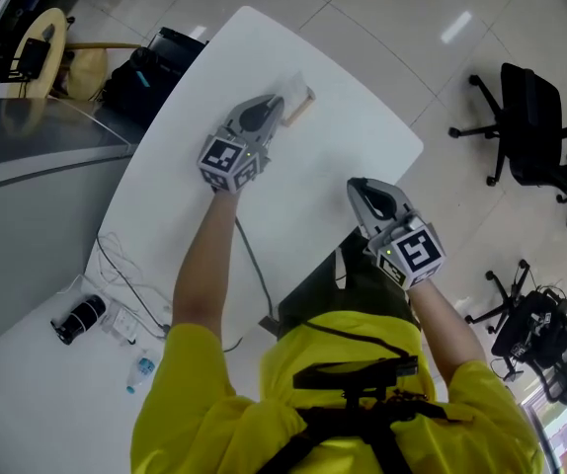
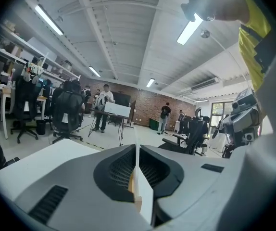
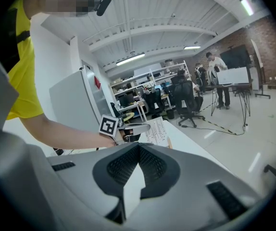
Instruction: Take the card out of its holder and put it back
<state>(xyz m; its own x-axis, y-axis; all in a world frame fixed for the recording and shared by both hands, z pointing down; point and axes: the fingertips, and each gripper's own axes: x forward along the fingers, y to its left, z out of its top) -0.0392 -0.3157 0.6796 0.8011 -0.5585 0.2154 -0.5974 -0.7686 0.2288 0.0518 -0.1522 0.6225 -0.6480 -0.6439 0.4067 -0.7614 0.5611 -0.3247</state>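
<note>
The card (image 2: 144,194) is nipped edge-on between the left gripper's (image 1: 274,107) closed jaws. It is up by the table's (image 1: 343,156) far edge, right at the wooden holder (image 1: 303,107). I can't tell whether it sits in the slot or is clear of it. The right gripper (image 1: 355,186) hangs near the table's right edge, well apart, jaws pressed together on nothing. My worry is that nothing steadies the small holder, so a skewed pull or push could drag it along or tip it over the far edge. The thin card could also bow or slide in the pinch.
</note>
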